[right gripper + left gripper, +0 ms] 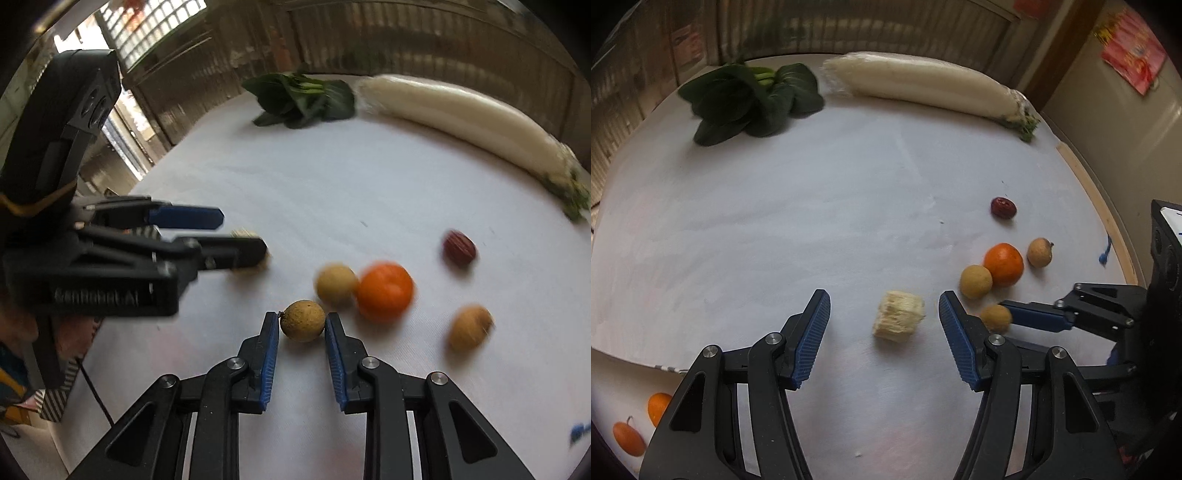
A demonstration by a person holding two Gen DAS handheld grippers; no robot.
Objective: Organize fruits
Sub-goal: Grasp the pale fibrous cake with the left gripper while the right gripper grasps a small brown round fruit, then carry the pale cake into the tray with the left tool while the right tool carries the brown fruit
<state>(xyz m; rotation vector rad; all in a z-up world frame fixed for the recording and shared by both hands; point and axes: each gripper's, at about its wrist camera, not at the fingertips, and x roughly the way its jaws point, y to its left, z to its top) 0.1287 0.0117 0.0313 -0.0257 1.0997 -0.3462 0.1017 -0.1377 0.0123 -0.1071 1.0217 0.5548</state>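
table (775, 229), white cloth | greens (753, 101) | radish (923, 83) | orange (1003, 264) | longans (975, 281), seemingly

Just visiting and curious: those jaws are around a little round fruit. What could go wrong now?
The small round tan fruit sits only at the right gripper tips, so it may squirt out and roll. It could bump the neighbouring tan fruit and orange tangerine.

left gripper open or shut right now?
Open. The left gripper has its blue pads spread wide on either side of the pale cut chunk, touching neither side of it.
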